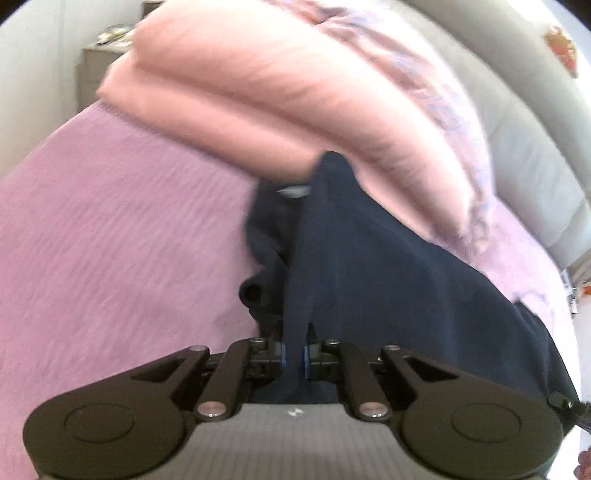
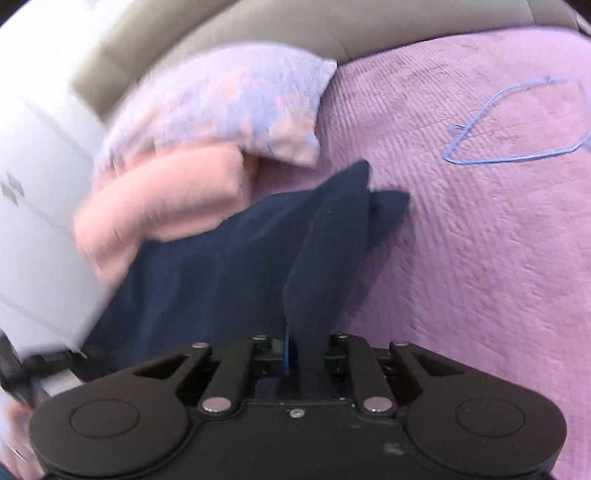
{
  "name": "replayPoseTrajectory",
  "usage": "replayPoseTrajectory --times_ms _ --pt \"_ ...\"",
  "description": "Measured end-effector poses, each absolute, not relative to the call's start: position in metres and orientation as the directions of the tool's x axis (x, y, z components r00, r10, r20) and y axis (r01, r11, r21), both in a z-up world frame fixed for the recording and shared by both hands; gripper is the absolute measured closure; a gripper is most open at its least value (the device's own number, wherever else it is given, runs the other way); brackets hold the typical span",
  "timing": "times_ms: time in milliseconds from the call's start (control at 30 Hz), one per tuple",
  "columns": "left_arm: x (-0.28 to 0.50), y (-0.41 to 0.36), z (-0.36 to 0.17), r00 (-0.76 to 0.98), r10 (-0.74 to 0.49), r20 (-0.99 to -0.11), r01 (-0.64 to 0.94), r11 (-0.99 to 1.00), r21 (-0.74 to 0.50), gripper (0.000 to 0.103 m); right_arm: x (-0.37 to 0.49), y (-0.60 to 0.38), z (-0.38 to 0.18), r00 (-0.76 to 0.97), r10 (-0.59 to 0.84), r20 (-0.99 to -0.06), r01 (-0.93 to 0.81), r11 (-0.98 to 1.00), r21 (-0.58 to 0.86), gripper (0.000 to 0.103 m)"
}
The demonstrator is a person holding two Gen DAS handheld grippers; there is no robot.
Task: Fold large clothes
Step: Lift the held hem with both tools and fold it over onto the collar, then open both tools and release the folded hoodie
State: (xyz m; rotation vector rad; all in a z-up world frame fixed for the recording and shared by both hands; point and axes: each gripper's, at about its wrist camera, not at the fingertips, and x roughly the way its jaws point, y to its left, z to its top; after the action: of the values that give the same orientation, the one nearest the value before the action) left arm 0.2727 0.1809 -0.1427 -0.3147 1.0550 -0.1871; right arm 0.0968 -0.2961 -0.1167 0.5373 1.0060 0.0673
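A dark navy garment [image 1: 388, 280] lies on a pink quilted bedspread [image 1: 110, 240], its far end against a folded pink blanket [image 1: 258, 96]. My left gripper [image 1: 294, 356] is shut on a fold of the navy garment, which rises from between its jaws. In the right wrist view the same garment [image 2: 221, 266] stretches toward the pillows, and my right gripper [image 2: 306, 356] is shut on another pinched fold of it. The white body of the left gripper [image 2: 40, 221] fills the left edge of that view.
A patterned lilac pillow [image 2: 229, 107] rests on the pink blanket [image 2: 162, 195] against a grey padded headboard [image 2: 295, 26]. A blue wire hanger [image 2: 517, 122] lies on the bedspread [image 2: 480, 258] at the right. A grey bedside cabinet [image 1: 92, 74] stands at the far left.
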Motion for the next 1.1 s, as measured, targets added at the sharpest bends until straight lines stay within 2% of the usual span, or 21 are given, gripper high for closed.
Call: replayPoseTrajectory --times_ms 100,167,200,233,267,300,333,400,500,567,633,700,767,867,967,1100 --pt "0.267 0.197 -0.172 0.379 -0.171 -0.91 -0.074 0.974 -0.214 0.086 0.095 -0.291 -0.153 0.405 0.129 -0.905 0.225 0.945 0.236 0.064" --pt "0.259 0.2 -0.17 0.369 -0.088 -0.925 -0.082 0.989 -0.127 0.083 0.093 -0.298 -0.155 0.367 0.011 -0.93 0.282 0.952 0.122 0.064" --pt "0.255 0.2 -0.161 0.402 -0.089 -0.911 -0.068 0.99 -0.127 0.069 0.09 -0.301 -0.144 0.41 -0.011 -0.912 0.291 0.949 0.12 0.064" --pt "0.252 0.199 -0.152 0.441 -0.111 -0.891 -0.049 0.988 -0.147 0.057 0.089 -0.301 -0.13 0.478 -0.012 -0.878 0.287 0.947 0.143 0.059" --pt "0.249 0.195 -0.141 0.479 -0.144 -0.866 -0.021 0.984 -0.175 0.024 0.091 -0.298 -0.114 0.552 0.003 -0.834 0.266 0.947 0.179 0.033" --pt "0.252 0.184 -0.13 0.506 -0.181 -0.843 0.02 0.98 -0.198 0.0 0.096 -0.292 -0.103 0.61 0.033 -0.792 0.225 0.951 0.213 0.017" --pt "0.255 0.171 -0.122 0.53 -0.213 -0.821 0.067 0.975 -0.21 0.002 0.105 -0.282 -0.094 0.653 0.074 -0.754 0.165 0.957 0.237 0.004" --pt "0.27 0.135 -0.114 0.545 -0.278 -0.791 0.188 0.96 -0.208 0.0 0.134 -0.25 -0.09 0.688 0.18 -0.703 0.022 0.963 0.267 0.003" --pt "0.291 0.073 -0.134 0.482 -0.334 -0.81 0.303 0.931 -0.204 0.0 0.181 -0.209 -0.118 0.678 0.256 -0.689 -0.094 0.96 0.264 0.003" --pt "0.302 0.042 -0.157 0.442 -0.361 -0.821 0.336 0.916 -0.222 0.0 0.209 -0.195 -0.148 0.666 0.224 -0.712 -0.067 0.968 0.242 0.003" --pt "0.312 0.025 -0.187 0.414 -0.335 -0.846 0.326 0.923 -0.206 0.0 0.228 -0.195 -0.179 0.621 0.223 -0.751 -0.046 0.967 0.249 0.003" --pt "0.319 0.022 -0.218 0.386 -0.305 -0.871 0.302 0.934 -0.193 0.0 0.235 -0.196 -0.203 0.561 0.207 -0.802 -0.132 0.978 0.16 0.003" --pt "0.316 0.029 -0.221 0.418 -0.328 -0.847 0.317 0.926 -0.203 0.0 0.233 -0.195 -0.209 0.555 0.187 -0.811 -0.231 0.971 0.066 0.003" --pt "0.314 0.037 -0.219 0.408 -0.349 -0.844 0.364 0.909 -0.201 0.0 0.231 -0.215 -0.208 0.54 0.197 -0.818 -0.211 0.973 0.095 0.0" --pt "0.317 0.054 -0.213 0.403 -0.355 -0.844 0.351 0.911 -0.215 0.0 0.226 -0.243 -0.211 0.515 0.265 -0.815 -0.163 0.964 0.21 0.0" --pt "0.293 0.071 -0.21 0.415 -0.313 -0.854 0.324 0.928 -0.183 0.0 0.214 -0.246 -0.203 0.506 0.21 -0.836 -0.096 0.978 0.188 0.0"
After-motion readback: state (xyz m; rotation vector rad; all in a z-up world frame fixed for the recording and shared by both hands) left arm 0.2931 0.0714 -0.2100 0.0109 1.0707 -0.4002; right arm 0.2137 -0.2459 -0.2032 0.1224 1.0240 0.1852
